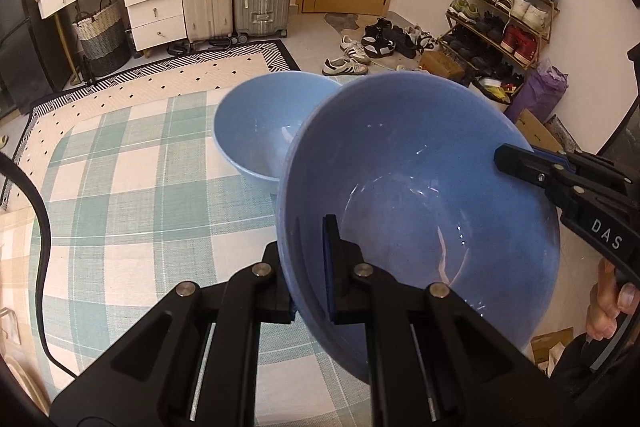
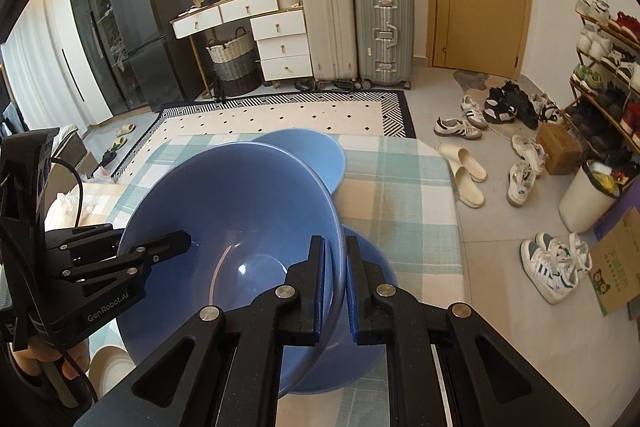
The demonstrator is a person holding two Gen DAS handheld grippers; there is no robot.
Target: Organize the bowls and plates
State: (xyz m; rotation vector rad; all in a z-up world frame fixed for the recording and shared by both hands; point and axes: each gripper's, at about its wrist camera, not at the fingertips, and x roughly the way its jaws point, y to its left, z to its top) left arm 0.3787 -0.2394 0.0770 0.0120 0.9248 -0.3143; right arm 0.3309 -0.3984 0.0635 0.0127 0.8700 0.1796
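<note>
Both the left gripper and right gripper clamp the large blue plastic bowl's rim, carried toward the paler blue bowl farther off, nesting not yet done.

My left gripper and right gripper are matte black linkages with silver pivot screws, blue finger pads, white "DAS" and "GenRobot.AI" lettering, and a trailing black cable.
</note>
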